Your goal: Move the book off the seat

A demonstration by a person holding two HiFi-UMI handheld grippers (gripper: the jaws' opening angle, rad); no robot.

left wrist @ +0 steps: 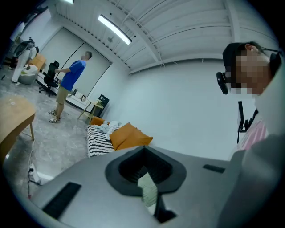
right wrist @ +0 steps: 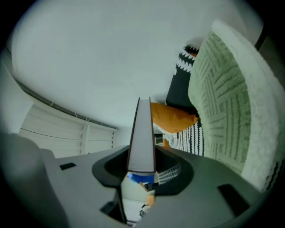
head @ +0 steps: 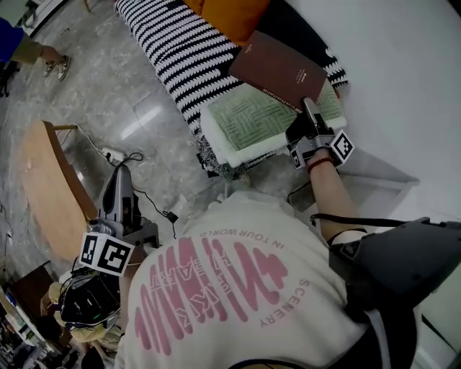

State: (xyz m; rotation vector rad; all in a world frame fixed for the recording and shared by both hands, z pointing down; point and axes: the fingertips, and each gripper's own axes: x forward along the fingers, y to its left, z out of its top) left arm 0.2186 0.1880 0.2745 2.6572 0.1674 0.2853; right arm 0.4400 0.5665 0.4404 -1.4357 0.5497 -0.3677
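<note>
A dark maroon book [head: 277,68] is held slanted in the air over a green patterned cushion [head: 252,122] on the seat. My right gripper [head: 310,109] is shut on the book's near edge. In the right gripper view the book [right wrist: 141,133] stands edge-on between the jaws of the right gripper [right wrist: 141,156], with the cushion [right wrist: 227,102] to its right. My left gripper [head: 119,186] hangs low at the left, away from the seat, with its jaws together and nothing in them. In the left gripper view the left gripper [left wrist: 143,153] points across the room.
A black-and-white striped cover [head: 173,43] and an orange pillow [head: 230,14] lie on the sofa behind the cushion. A round wooden table [head: 47,180] stands at the left, with a power strip [head: 112,153] and cables on the floor. A person in blue [left wrist: 71,80] stands far off.
</note>
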